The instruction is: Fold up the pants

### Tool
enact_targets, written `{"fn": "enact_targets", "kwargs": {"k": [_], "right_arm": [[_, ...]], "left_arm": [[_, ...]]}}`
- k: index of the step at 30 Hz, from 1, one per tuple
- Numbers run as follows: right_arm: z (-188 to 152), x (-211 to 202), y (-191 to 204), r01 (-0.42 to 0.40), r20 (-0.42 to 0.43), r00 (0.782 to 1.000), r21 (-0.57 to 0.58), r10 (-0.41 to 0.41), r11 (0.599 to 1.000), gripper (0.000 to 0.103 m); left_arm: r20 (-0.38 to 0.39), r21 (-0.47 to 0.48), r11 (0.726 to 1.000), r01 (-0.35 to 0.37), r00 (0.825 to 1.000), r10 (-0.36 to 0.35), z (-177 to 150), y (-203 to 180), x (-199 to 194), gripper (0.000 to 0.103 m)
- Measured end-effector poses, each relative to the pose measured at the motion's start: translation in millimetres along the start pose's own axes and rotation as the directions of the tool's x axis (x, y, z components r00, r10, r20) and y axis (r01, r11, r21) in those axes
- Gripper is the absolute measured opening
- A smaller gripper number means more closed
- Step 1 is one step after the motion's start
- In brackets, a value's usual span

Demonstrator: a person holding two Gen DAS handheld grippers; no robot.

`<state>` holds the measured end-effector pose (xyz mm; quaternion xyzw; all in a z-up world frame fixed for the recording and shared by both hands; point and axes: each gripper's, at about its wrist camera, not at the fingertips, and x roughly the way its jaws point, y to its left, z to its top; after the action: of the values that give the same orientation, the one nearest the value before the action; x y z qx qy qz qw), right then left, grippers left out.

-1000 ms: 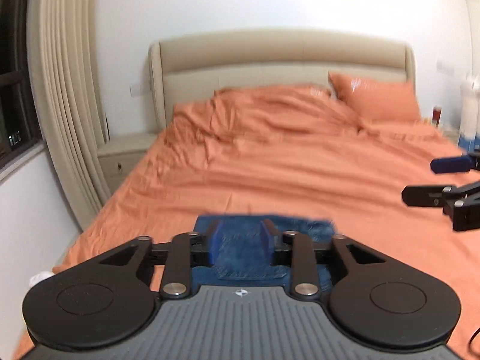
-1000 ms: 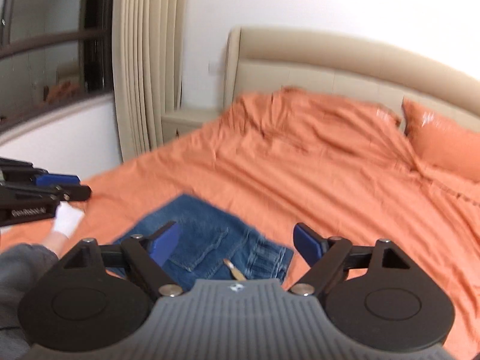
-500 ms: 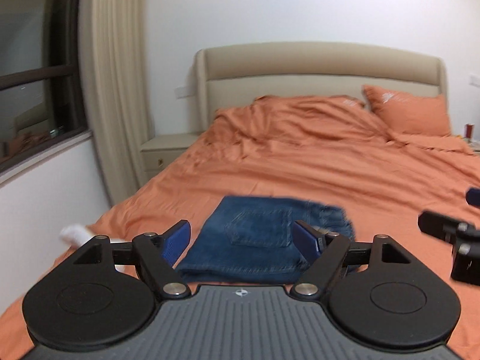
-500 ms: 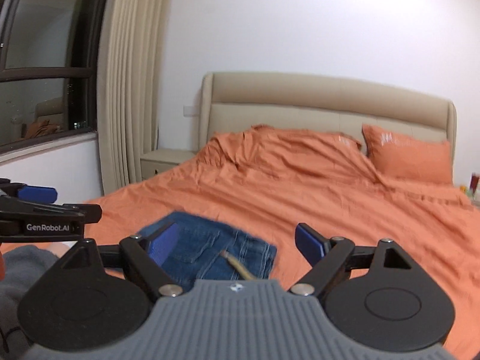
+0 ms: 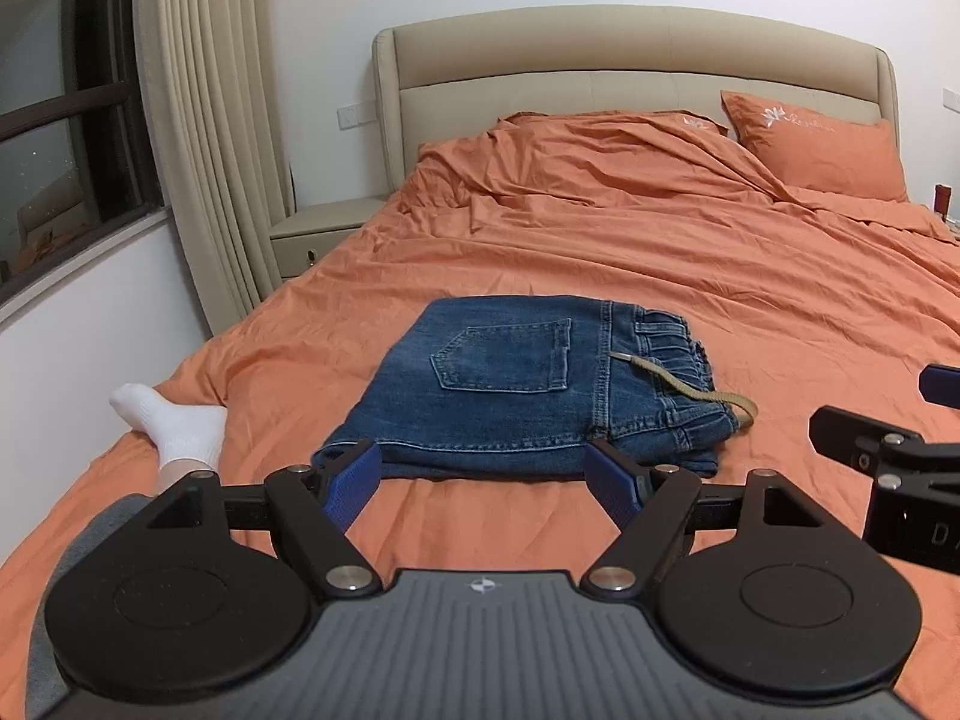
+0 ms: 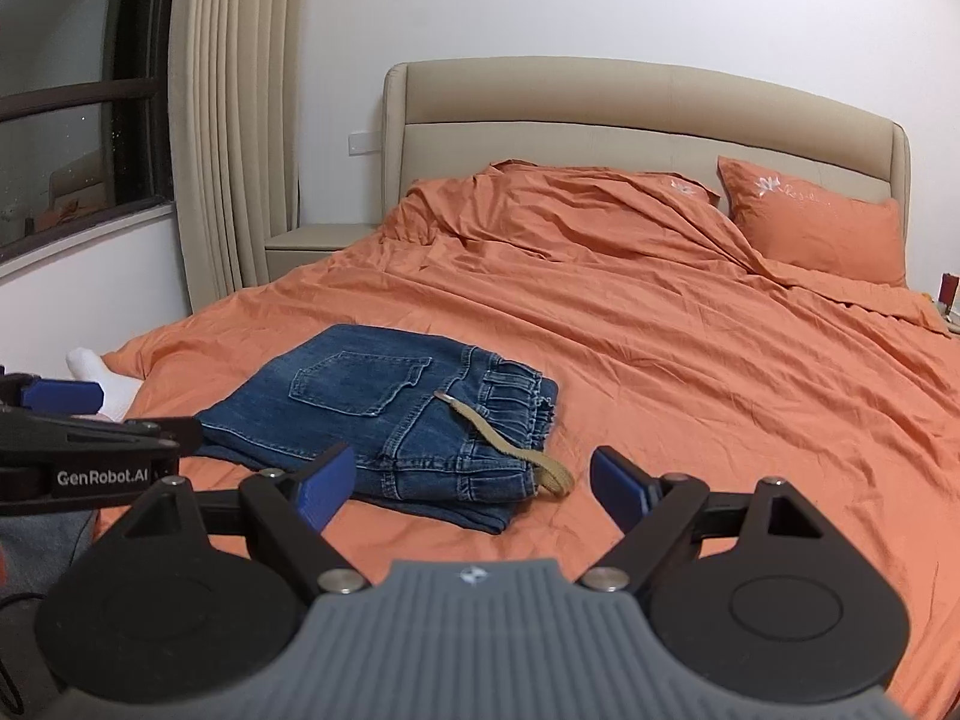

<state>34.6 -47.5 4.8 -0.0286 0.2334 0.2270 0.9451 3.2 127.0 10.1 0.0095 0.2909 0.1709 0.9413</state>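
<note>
The blue denim pants (image 5: 528, 384) lie folded into a flat rectangle on the orange bedsheet (image 5: 660, 264), back pocket up, waistband to the right. A tan drawstring (image 5: 690, 387) trails over the waistband. My left gripper (image 5: 480, 474) hovers just short of the pants' near edge, jaws wide open and holding nothing. In the right wrist view the pants (image 6: 390, 414) sit ahead and to the left. My right gripper (image 6: 471, 474) is open and empty near their front right corner. Each gripper shows at the other view's edge: right gripper (image 5: 888, 408), left gripper (image 6: 90, 414).
A person's foot in a white sock (image 5: 174, 426) rests on the bed's left edge, a grey trouser leg below it. Rumpled orange duvet (image 5: 576, 162) and a pillow (image 5: 816, 144) lie by the beige headboard (image 5: 630, 60). A nightstand (image 5: 324, 234), curtain and window stand left.
My left gripper's jaws have spread from half closed around the denim to wide open. Both grippers have drawn back and down from the pants, which now lie free on the sheet.
</note>
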Motion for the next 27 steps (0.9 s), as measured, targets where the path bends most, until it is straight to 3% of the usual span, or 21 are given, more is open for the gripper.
{"fn": "enact_targets", "kwargs": {"k": [27], "right_arm": [[3.1, -3.8, -1.5, 0.001, 0.011, 1.0, 0.014, -0.002, 1.0, 0.082]], "left_arm": [[-0.012, 0.019, 1.0, 0.005, 1.0, -0.005, 2.3, -4.0, -0.9, 0.09]]}}
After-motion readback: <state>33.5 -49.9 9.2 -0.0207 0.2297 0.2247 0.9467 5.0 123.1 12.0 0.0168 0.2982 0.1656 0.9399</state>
